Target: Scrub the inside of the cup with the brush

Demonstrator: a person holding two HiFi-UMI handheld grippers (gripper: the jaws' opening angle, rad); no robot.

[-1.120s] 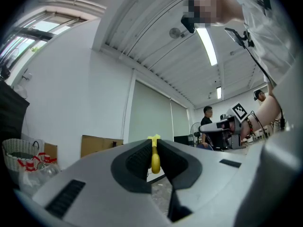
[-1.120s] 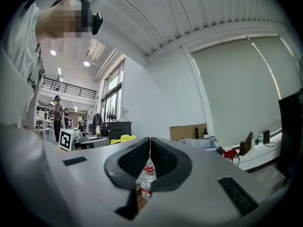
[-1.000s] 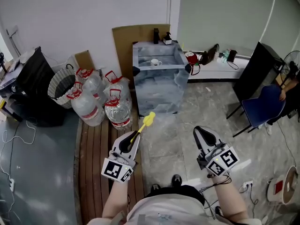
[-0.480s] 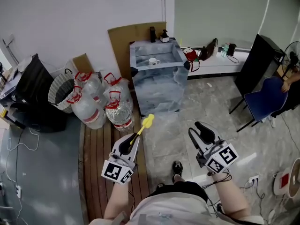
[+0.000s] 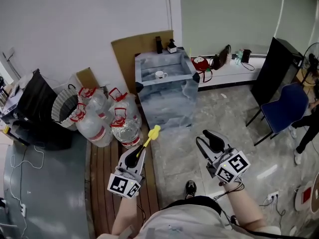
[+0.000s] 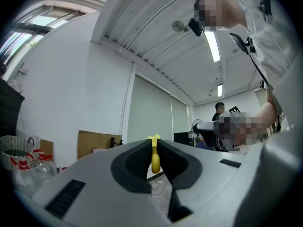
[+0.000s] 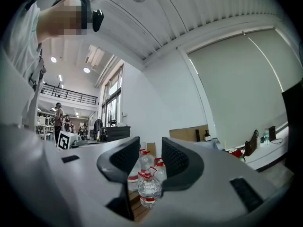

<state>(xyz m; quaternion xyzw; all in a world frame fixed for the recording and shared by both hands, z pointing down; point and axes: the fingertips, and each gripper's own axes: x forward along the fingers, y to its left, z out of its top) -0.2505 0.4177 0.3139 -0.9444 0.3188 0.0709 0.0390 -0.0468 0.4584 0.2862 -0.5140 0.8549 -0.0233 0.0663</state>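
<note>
Opening from a shut position a second ago, the right gripper (image 5: 209, 142) now holds its jaws partly apart with nothing between them, while the view has shifted so the grey tub (image 5: 167, 106) sits slightly left of where it was.

From the head view, the left gripper (image 5: 134, 157) is clamped on the handle of the yellow brush (image 5: 153, 132), whose head points up toward the tub. Only this view shows the white cup (image 5: 160, 74), which stands inside the tub, well apart from both grippers. Red-capped water bottles (image 5: 107, 116) cluster just left of the tub, a sheet of cardboard (image 5: 137, 49) leans on the wall behind it, and a blue chair (image 5: 290, 108) stands at right.

From the left gripper view, the left gripper (image 6: 155, 148) shows its ridged pads pressed on the brush (image 6: 155, 163) from both sides; a person (image 6: 218, 111) stands in the background, unseen from above.

From the right gripper view, the right gripper (image 7: 150, 156) frames the water bottles (image 7: 149, 188) far beyond its parted, empty jaws, with the cardboard (image 7: 189, 134) to their right.
</note>
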